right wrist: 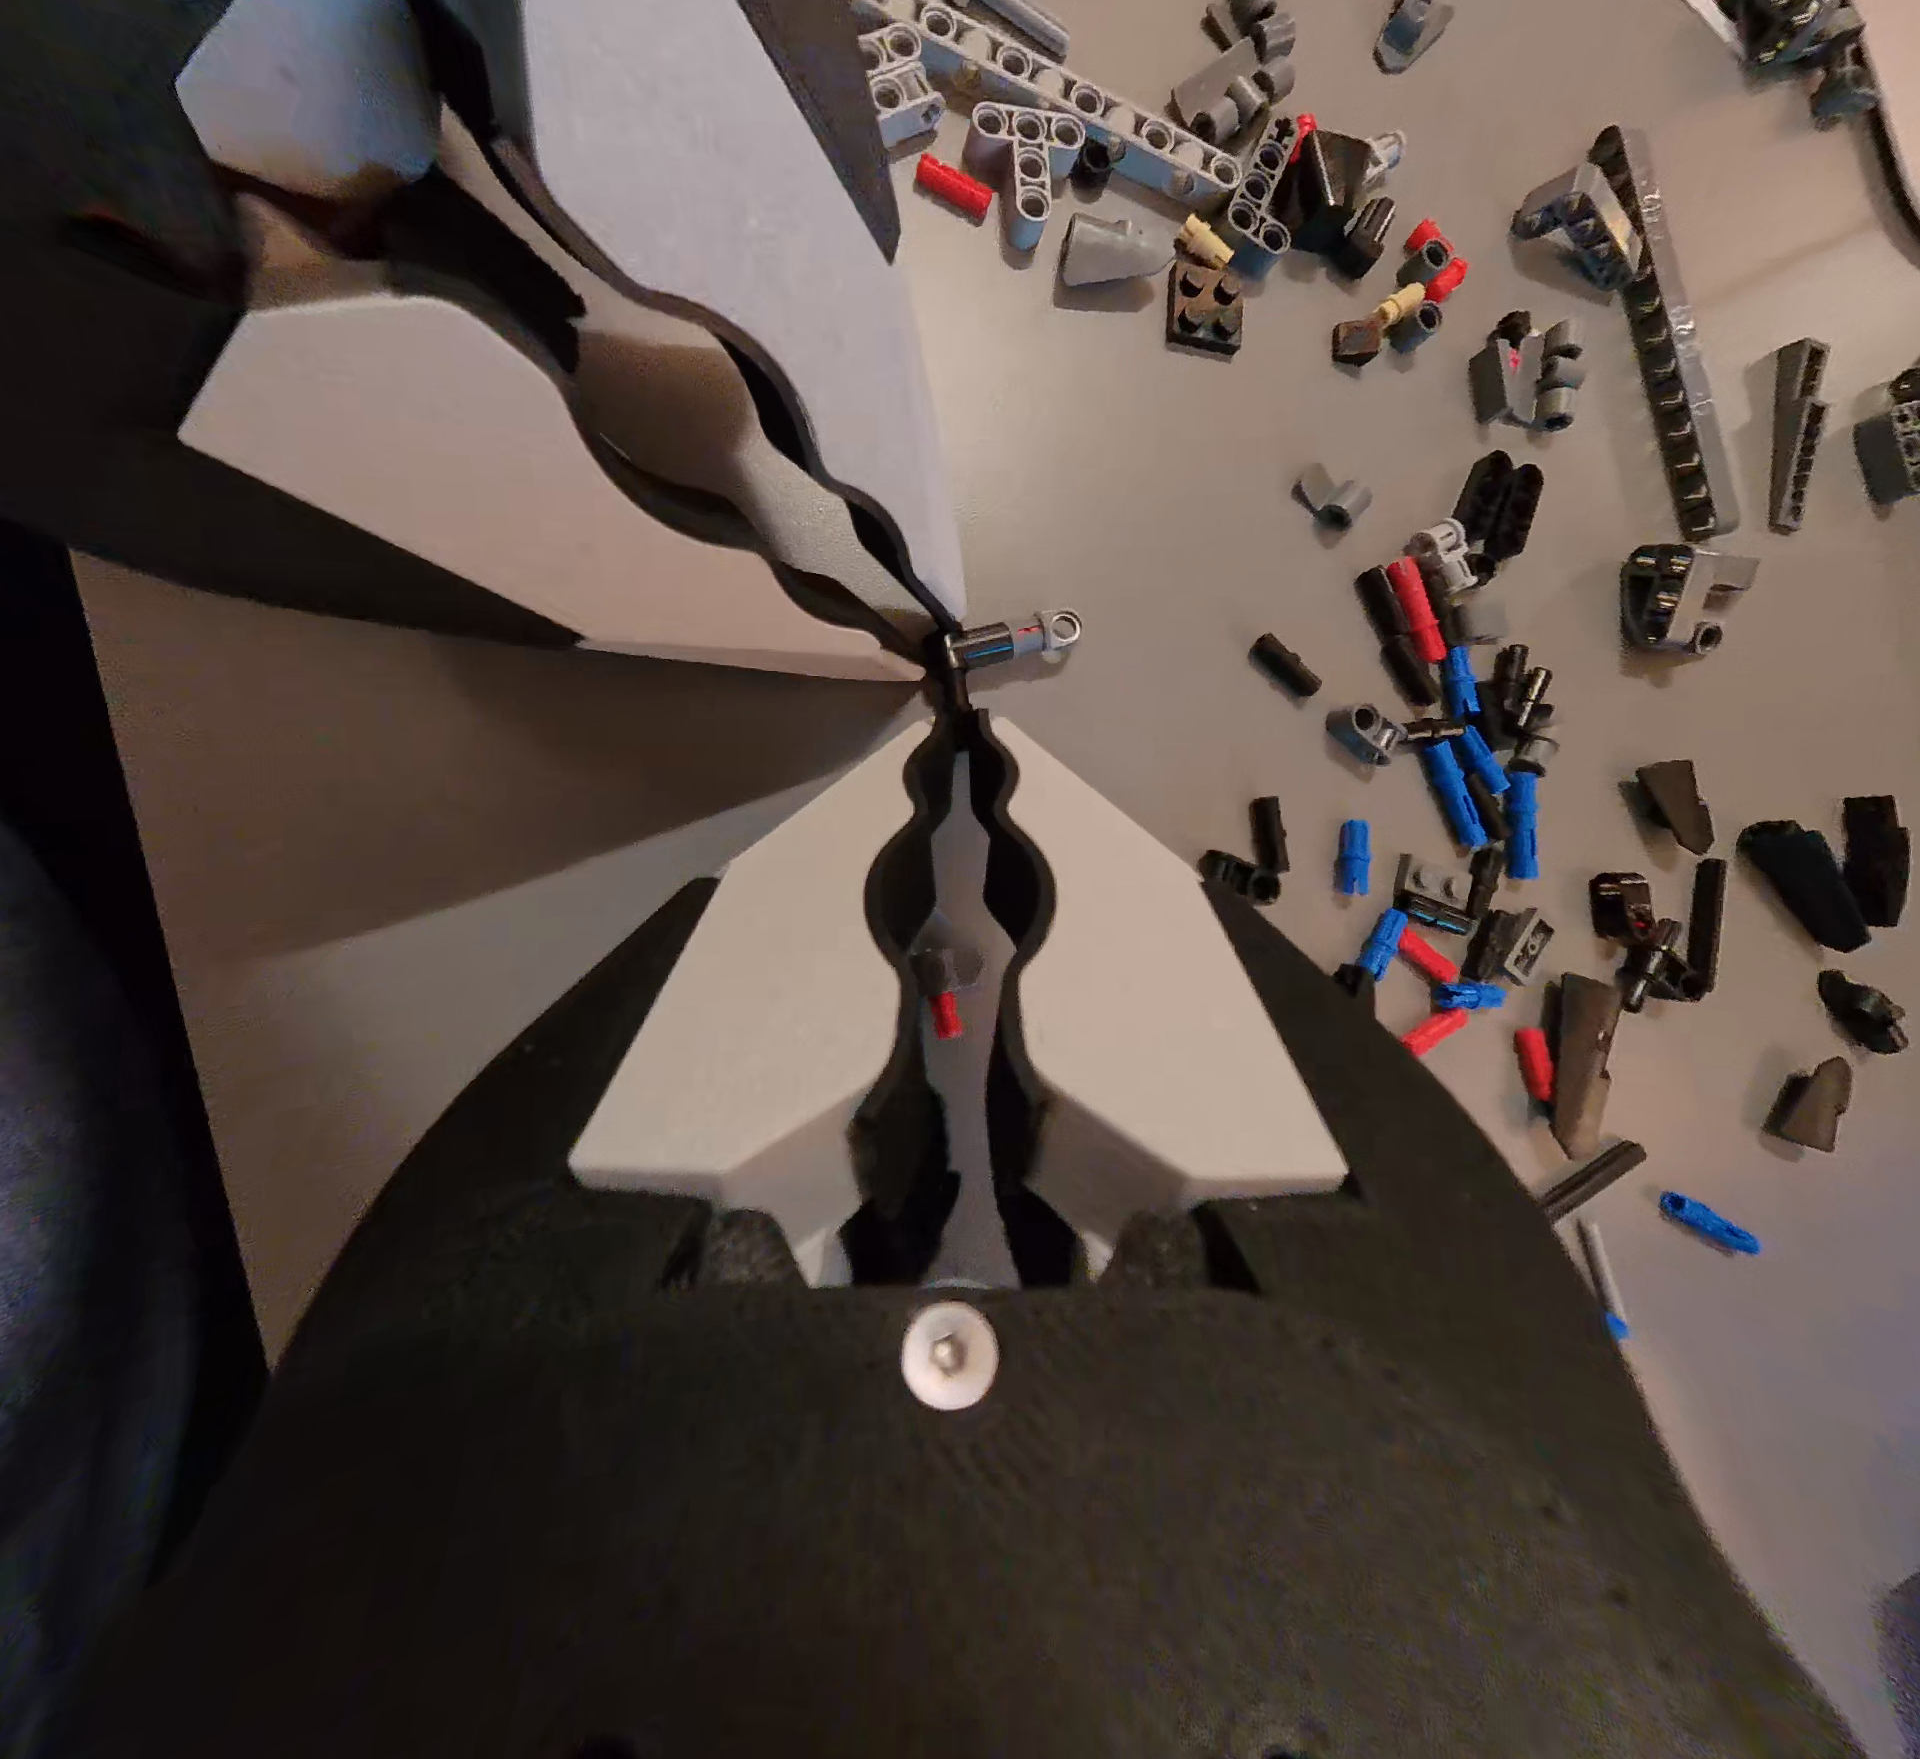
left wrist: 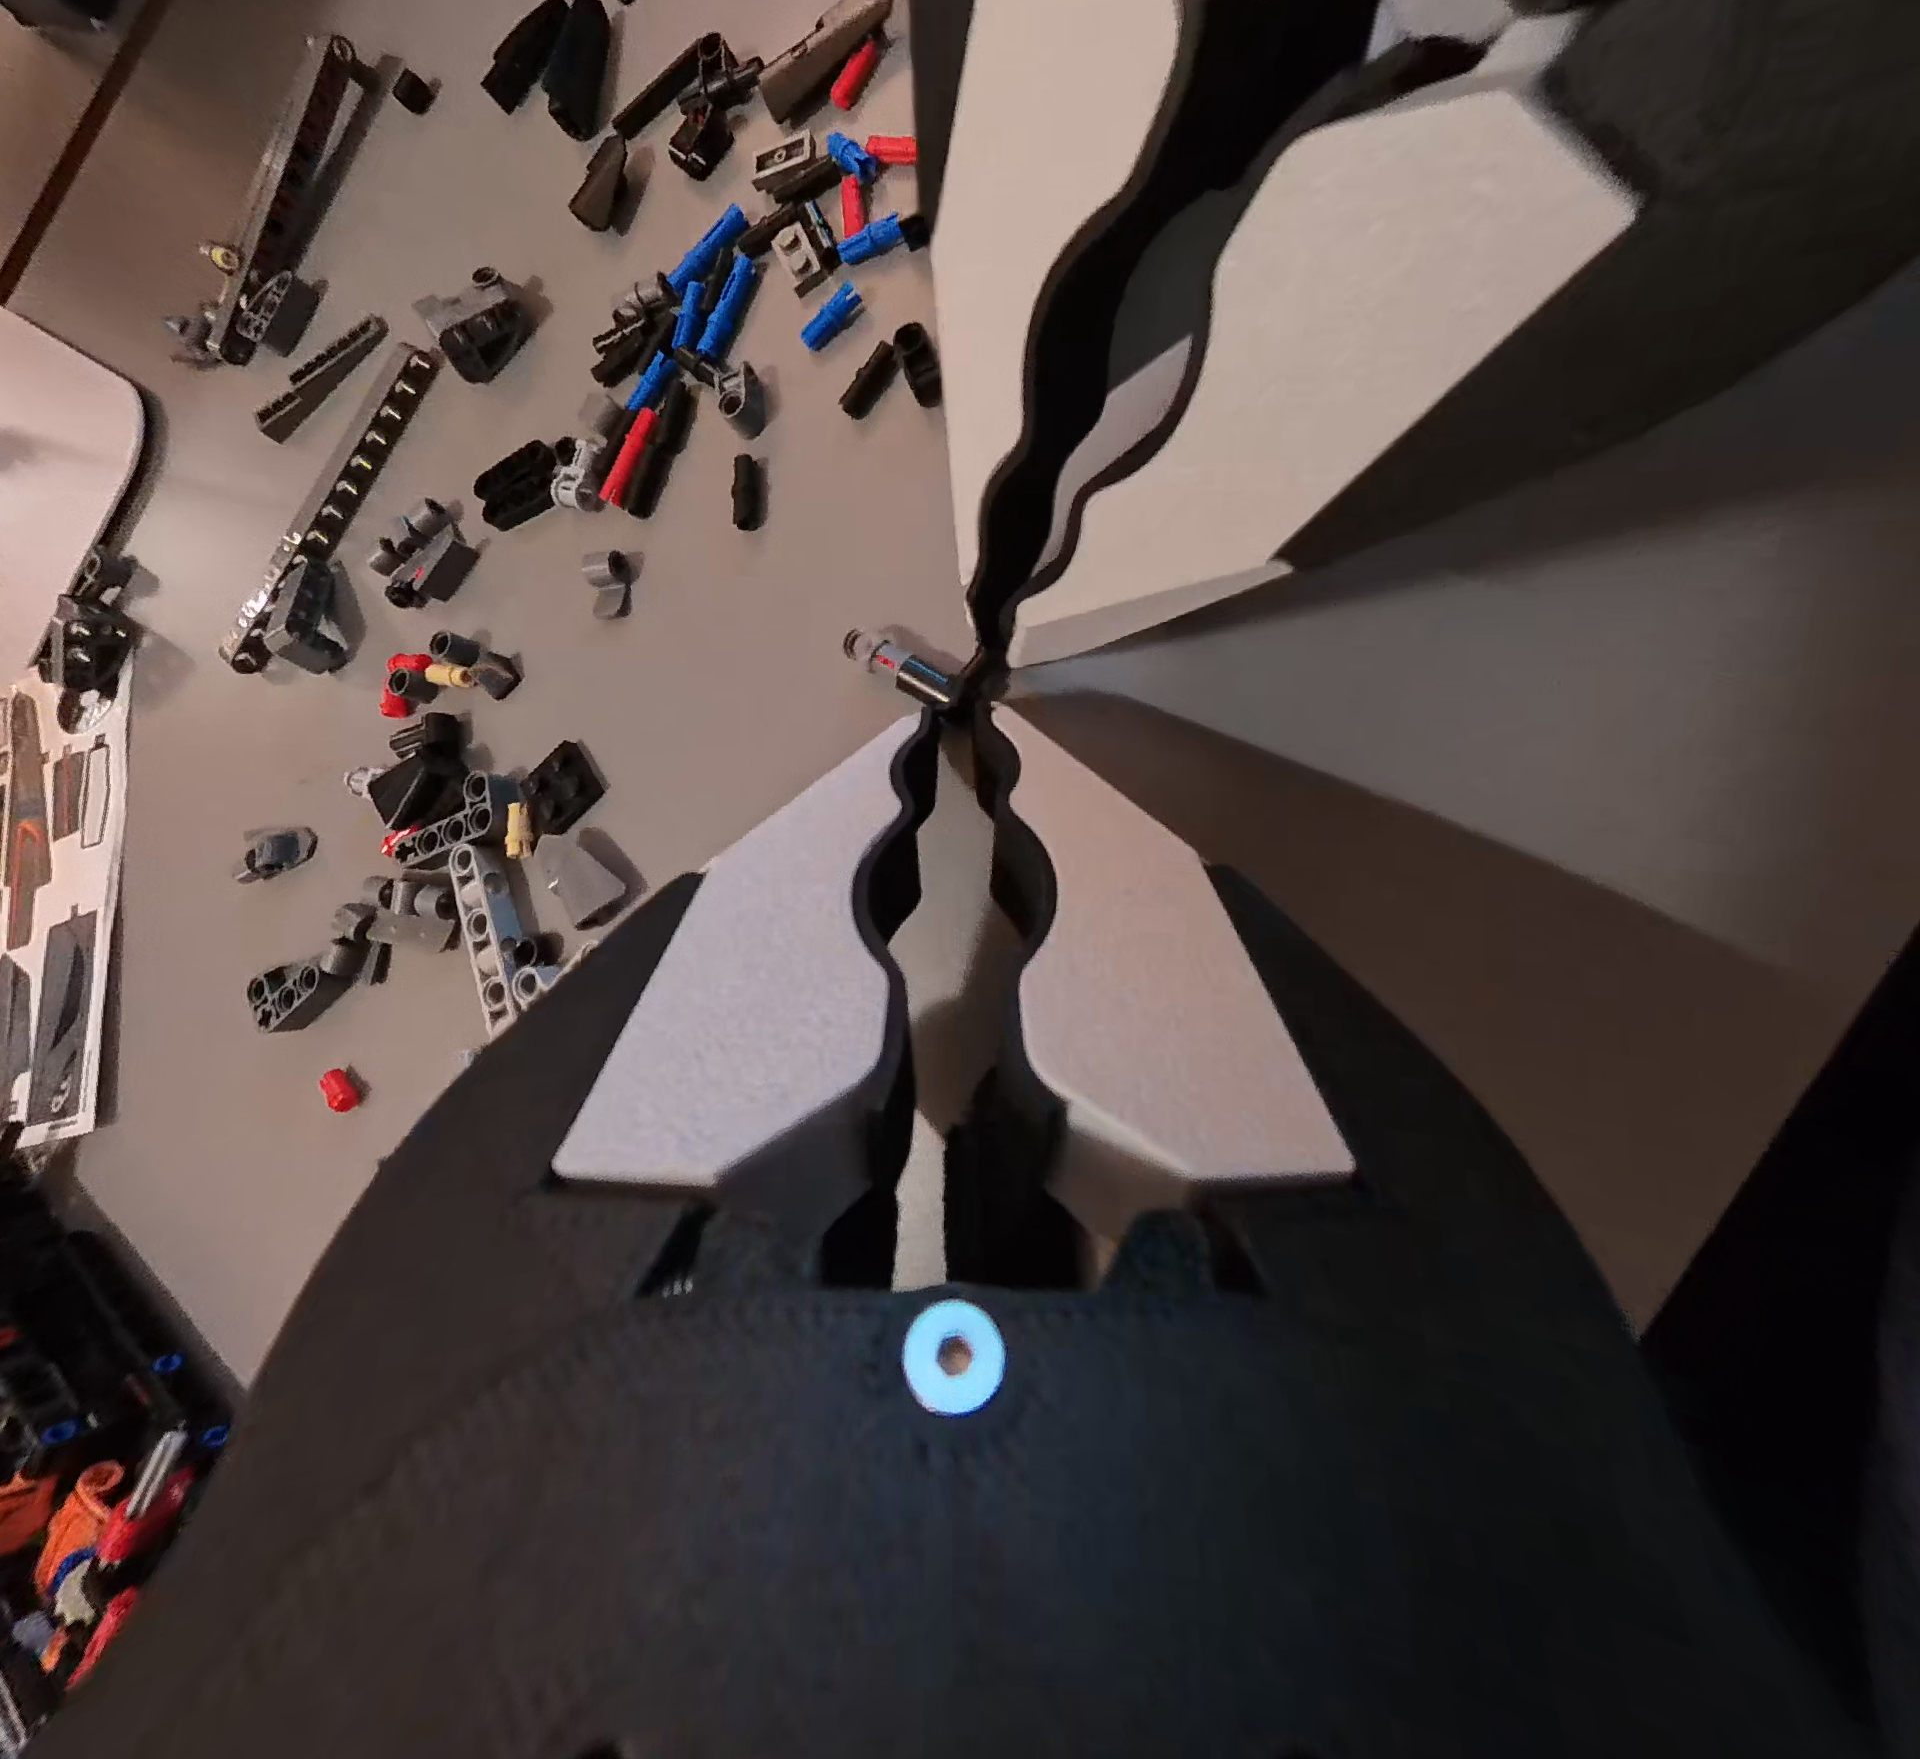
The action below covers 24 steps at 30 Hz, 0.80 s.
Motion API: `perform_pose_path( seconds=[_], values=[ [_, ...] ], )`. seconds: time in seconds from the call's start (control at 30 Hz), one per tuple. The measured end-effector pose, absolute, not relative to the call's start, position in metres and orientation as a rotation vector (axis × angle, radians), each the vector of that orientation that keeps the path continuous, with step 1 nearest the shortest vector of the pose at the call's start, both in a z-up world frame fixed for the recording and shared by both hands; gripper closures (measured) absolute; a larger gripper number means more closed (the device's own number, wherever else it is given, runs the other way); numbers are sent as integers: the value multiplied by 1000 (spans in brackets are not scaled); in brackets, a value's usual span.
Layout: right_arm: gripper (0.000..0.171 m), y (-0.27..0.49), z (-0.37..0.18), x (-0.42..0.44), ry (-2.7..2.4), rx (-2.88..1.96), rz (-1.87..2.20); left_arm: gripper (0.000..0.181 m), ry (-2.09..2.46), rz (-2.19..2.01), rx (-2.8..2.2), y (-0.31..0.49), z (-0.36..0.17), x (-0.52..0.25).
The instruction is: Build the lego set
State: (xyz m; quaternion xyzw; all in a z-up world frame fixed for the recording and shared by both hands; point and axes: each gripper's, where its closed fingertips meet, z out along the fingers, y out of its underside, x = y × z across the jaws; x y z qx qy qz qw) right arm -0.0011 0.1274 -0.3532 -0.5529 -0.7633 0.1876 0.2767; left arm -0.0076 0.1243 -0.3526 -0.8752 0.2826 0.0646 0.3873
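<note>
A small black sleeve with a grey ring-ended pin [left wrist: 912, 665] is held above the table where both grippers meet tip to tip. In the left wrist view, my left gripper [left wrist: 951, 722] comes up from below and is shut on the sleeve's near end. The right gripper [left wrist: 985, 660] comes in from the upper right and is shut on the same piece. In the right wrist view the piece [right wrist: 1008, 644] sticks out to the right. My right gripper [right wrist: 956, 717] pinches it from below, and the left gripper [right wrist: 940, 631] from the upper left.
Several loose black, grey, blue and red pins and beams [left wrist: 675, 327] [right wrist: 1455, 753] lie over the grey table [left wrist: 727, 961]. A long black beam [left wrist: 332, 494], a sticker sheet [left wrist: 57, 888] and a bin of parts [left wrist: 83, 1522] are at the left. A grey-and-red connector [right wrist: 943, 977] shows between my right fingers. Only a small space, under 4 cm, lies between the two pairs of fingers.
</note>
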Motion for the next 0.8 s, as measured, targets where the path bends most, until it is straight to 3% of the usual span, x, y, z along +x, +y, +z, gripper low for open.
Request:
perform_pose_path(
  seconds=[0.8],
  values=[
    [171, 132, -353, -2, -2068, -1522, 541, 180, 730, 272, -2170, 128, -353, -9]
  ],
)
